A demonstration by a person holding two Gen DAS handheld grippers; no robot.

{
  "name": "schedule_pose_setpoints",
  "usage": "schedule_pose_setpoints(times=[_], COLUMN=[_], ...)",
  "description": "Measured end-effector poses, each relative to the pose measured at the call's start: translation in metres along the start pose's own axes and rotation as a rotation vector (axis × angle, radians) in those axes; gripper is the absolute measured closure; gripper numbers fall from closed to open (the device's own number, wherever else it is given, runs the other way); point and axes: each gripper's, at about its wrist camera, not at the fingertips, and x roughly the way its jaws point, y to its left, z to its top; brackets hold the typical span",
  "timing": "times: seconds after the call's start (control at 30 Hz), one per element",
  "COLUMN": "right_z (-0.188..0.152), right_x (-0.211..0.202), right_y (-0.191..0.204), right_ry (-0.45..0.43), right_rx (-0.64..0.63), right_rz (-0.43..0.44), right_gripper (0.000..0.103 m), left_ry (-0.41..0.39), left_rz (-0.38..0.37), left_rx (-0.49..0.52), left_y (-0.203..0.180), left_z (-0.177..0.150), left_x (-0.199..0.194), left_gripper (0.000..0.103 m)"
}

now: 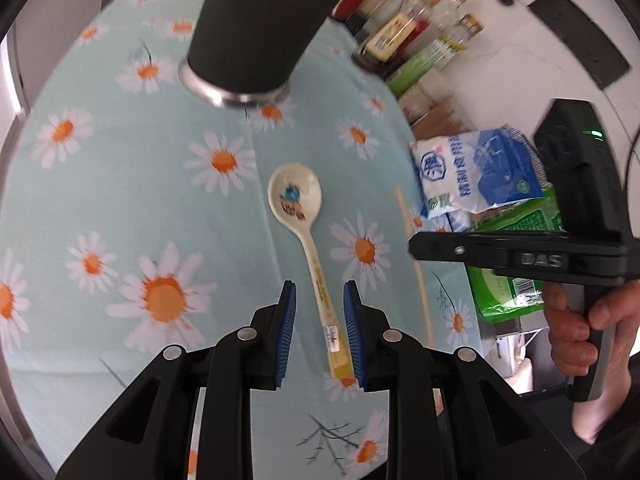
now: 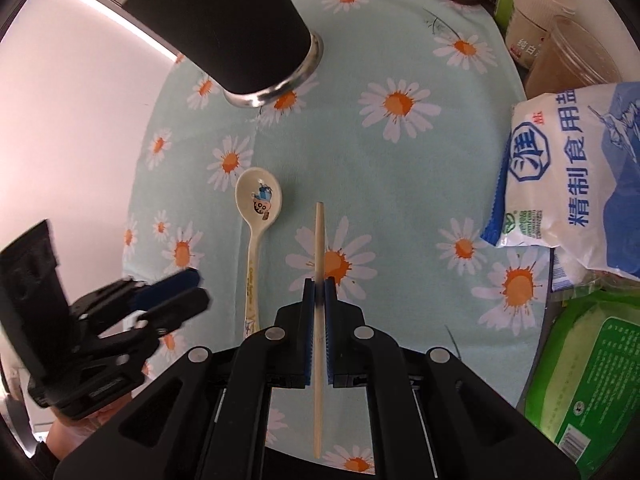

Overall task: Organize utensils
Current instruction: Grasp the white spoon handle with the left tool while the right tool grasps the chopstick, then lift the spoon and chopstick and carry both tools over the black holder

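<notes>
A cream spoon [image 1: 294,196] with a cartoon print lies on the daisy tablecloth [image 1: 120,184], bowl away from me. My left gripper [image 1: 320,286] hovers over its handle, open; the handle shows between the blue pads [image 1: 288,320] without being pressed. The right wrist view puts the left gripper [image 2: 192,288] just left of the spoon [image 2: 258,200] and clear of it. My right gripper [image 2: 319,280] is shut on a pale wooden chopstick [image 2: 319,232], which sticks out past both ends of the pads. A tall black cup [image 1: 248,32] with a steel base stands behind the spoon, also seen as the black cup [image 2: 224,24].
To the right lie a blue-and-white salt bag [image 2: 580,176] and a green packet [image 2: 592,368]. Bottles and jars [image 1: 412,20] crowd the back right corner. A person's hand [image 1: 572,328] holds the right gripper [image 1: 414,244]. The cloth's left edge [image 2: 136,184] is near the spoon.
</notes>
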Motion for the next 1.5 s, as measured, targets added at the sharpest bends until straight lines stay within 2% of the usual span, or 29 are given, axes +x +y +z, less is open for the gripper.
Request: schedule_pose_setpoints(times=[0.27,0.5,0.63,0.7,0.77,0.8,1.1,1.5], right_z=[-0.012,-0.015,-0.013,-0.011,-0.010,-0.009,-0.006,0.009], right_x=[-0.017,-0.025,-0.026,-0.027,-0.028,-0.028,-0.029,-0.035], right_y=[-0.015,-0.028,-0.029,-0.029,-0.030,-0.030,-0.025,-0.011], right_ry=[-0.029,-0.041,-0.044,-0.049,-0.048,-0.048,-0.047,-0.104], right_rx=[-0.019,-0.032,-0.044,-0.047,-0.046,-0.051,-0.091,-0.106], right_rz=[0.091,0.134,0.150,0.159,0.169,0.171,0.174,0.180], right_gripper=[0.098,0.098,0.098,0.098,0.098,0.098,0.098,0.098], left_ry=[0.088,0.169,0.171,0.170,0.185,0.186,0.160,0.026], left_rz=[0.027,0.085,0.100,0.099,0.139,0.139,0.133,0.087], left_rx=[-0.088,-0.075,-0.086,-0.098,-0.084,-0.084,-0.079,-0.047], left_y=[0.001,-0.007,-0.008,-0.006,-0.006,-0.006,-0.006,-0.019], left_z=[0.018,0.028,0.035,0.038,0.039,0.040,0.033,0.028], left_x=[0.022,0.045,0.049,0.049,0.052,0.052,0.048,0.010], left_gripper=[0.080,0.080,0.080,0.084,0.095,0.095,0.097,0.097])
